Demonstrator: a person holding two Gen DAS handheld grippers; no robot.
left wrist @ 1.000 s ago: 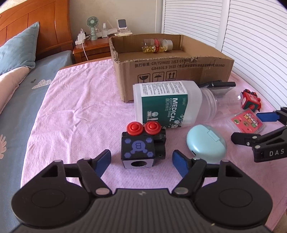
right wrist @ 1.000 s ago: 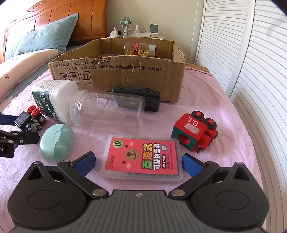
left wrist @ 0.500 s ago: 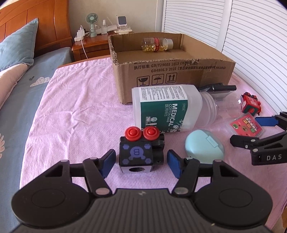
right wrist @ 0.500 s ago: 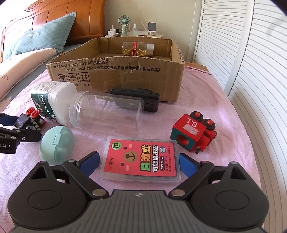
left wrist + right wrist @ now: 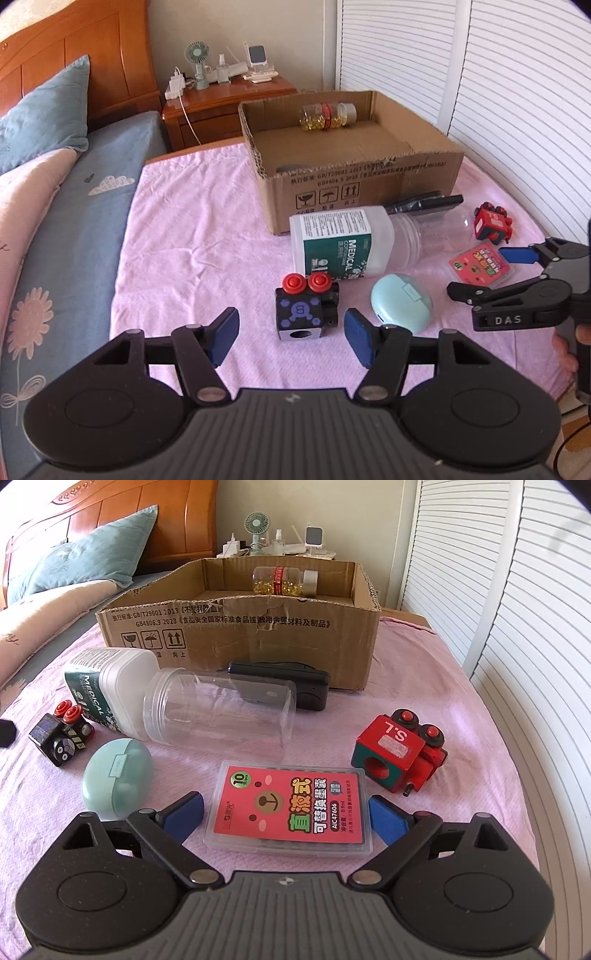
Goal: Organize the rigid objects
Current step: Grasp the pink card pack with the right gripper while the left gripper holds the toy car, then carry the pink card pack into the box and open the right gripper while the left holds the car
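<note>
Left tool (image 5: 291, 332) narrow, jaws just closed in, black toy block (image 5: 304, 312) between them untouched, lower centre. Right tool (image 5: 286, 816) wide, straddling red refill case (image 5: 291, 808).

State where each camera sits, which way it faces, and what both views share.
Left wrist: on the left gripper, looking down its open fingers at the black toy block; the right gripper and some of a hand show at right.
Right wrist: on the right gripper, fingers open beside the red card case.
Shared: cardboard box, mint case, red toy block.
</note>
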